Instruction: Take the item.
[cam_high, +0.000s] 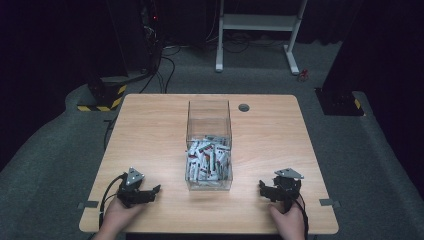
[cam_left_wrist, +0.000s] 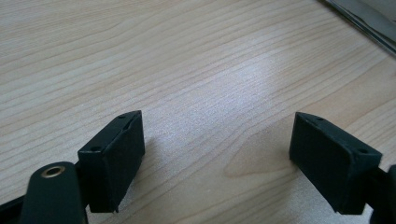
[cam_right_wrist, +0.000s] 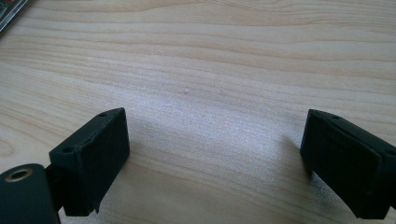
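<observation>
A clear plastic box (cam_high: 209, 120) stands in the middle of the wooden table (cam_high: 150, 135), its lower part filled with several small white and red packets (cam_high: 208, 161). My left gripper (cam_high: 150, 192) rests on the table near the front left, open, nothing between its jaws. In the left gripper view the left gripper (cam_left_wrist: 219, 154) shows bare wood between its wide-apart jaws, and the box corner (cam_left_wrist: 369, 21) sits at the upper right. My right gripper (cam_high: 264, 189) rests at the front right, also open and empty. The right gripper (cam_right_wrist: 215, 158) frames bare wood.
A round cable hole (cam_high: 244, 107) lies in the table behind the box. Beyond the table stand a white desk frame (cam_high: 260, 30) and dark equipment with cables (cam_high: 150, 45) on the grey floor. A black-and-yellow striped base (cam_high: 102, 97) sits at the back left.
</observation>
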